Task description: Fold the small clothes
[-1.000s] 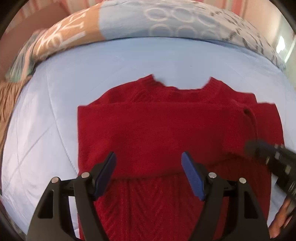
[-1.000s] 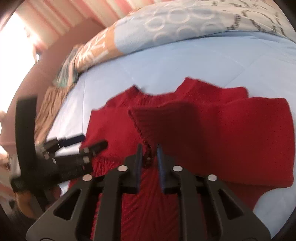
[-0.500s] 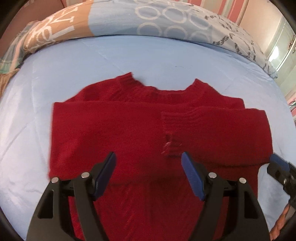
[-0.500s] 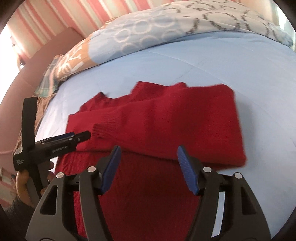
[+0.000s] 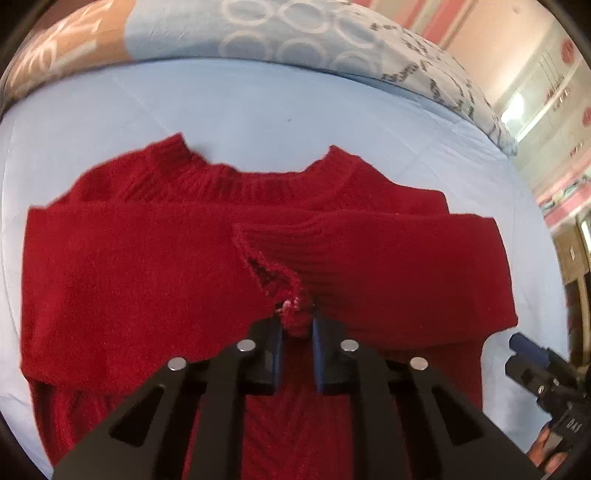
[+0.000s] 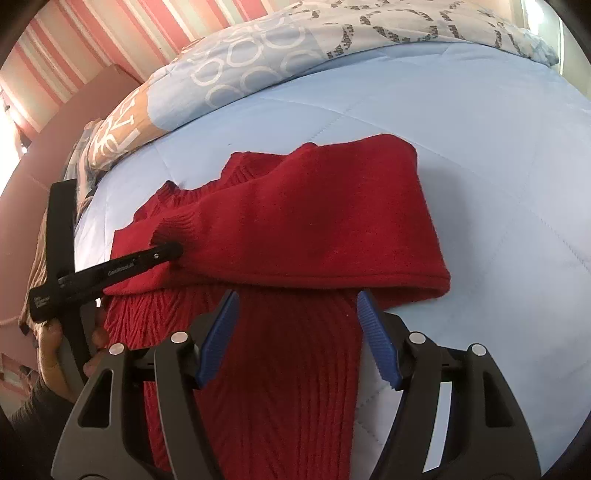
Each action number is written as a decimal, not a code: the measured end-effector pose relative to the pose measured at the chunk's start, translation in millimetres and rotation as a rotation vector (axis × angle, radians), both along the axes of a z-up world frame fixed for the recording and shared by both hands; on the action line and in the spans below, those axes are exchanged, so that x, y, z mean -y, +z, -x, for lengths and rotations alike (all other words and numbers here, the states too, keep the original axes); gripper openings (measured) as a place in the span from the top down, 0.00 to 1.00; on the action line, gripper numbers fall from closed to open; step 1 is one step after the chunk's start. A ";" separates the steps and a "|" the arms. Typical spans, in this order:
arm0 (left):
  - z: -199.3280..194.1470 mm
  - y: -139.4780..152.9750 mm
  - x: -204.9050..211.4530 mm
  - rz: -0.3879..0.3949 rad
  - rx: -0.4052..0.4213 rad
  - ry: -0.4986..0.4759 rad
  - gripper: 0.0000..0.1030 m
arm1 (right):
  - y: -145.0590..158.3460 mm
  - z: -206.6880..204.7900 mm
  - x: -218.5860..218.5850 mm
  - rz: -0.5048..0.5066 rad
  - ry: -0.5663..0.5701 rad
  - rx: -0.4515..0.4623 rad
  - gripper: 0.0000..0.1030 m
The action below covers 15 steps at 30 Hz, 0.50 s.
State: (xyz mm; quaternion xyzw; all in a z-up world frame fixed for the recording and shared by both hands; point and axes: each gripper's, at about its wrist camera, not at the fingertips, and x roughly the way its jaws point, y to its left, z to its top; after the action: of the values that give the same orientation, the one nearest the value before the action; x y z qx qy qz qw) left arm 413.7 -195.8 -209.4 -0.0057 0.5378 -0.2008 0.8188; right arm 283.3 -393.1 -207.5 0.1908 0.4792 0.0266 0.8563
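Red sweater (image 5: 140,266) spread flat on light blue bedsheet (image 5: 258,110), neckline toward the patterned duvet (image 5: 295,33) at the far edge, both sleeves folded across the chest. Right-hand sleeve (image 5: 406,266) lying over the other, its ribbed cuff (image 5: 269,262) ending near the middle of the chest. Left gripper (image 5: 297,328) pointing steeply down at that cuff, jaws closing, blue pads (image 5: 275,354) pinching a small bunch of cuff knit between them; cuff edge lifted slightly off the layer below. From the right wrist view, same gripper (image 6: 162,254) seen side-on, tip buried in the cuff (image 6: 177,225), held by a hand (image 6: 48,339) at the picture's left edge. Right gripper (image 6: 297,332) hovering low over the sweater's lower body (image 6: 280,387), just short of the folded sleeve's (image 6: 314,214) near edge, jaws wide apart with blue pads (image 6: 218,332) clear of the knit, nothing between them but the ribbed fabric lying beneath. In the left wrist view, right gripper (image 5: 528,350) only partly visible at the lower right corner, off the sweater's side over the sheet. Striped pink wall (image 6: 110,33) beyond the bed.
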 end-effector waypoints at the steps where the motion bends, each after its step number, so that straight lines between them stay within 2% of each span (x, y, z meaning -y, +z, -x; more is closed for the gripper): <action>1: 2.2 2.7 3.6 -0.018 0.023 -0.016 0.90 | -0.1 0.5 0.1 0.002 -0.002 0.000 0.35; 3: 8.0 18.6 10.6 -0.070 0.105 -0.041 0.90 | 2.0 1.3 0.6 0.016 -0.008 0.007 0.35; 5: 13.7 42.5 9.6 -0.086 0.182 -0.058 0.90 | 7.2 3.0 1.2 0.030 -0.017 0.020 0.35; 7: 18.5 63.5 -0.8 -0.102 0.239 -0.067 0.90 | 11.6 3.4 1.7 0.031 -0.022 0.025 0.35; 9: 21.4 75.6 -21.6 -0.160 0.283 -0.062 0.90 | 14.1 2.5 0.2 0.031 -0.025 0.027 0.34; 11: 19.0 71.9 -51.2 -0.222 0.287 -0.045 0.90 | 13.7 -0.9 -3.7 0.028 -0.019 0.019 0.34; 15: 16.2 35.1 -102.5 -0.322 0.232 -0.002 0.90 | 11.1 -8.9 -15.4 0.029 -0.005 0.019 0.34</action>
State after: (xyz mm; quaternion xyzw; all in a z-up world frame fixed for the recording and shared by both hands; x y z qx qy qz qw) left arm 397.4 -93.3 -174.3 0.1490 0.4651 -0.1124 0.8654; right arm 292.2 -377.7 -196.3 0.1793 0.4711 0.0194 0.8634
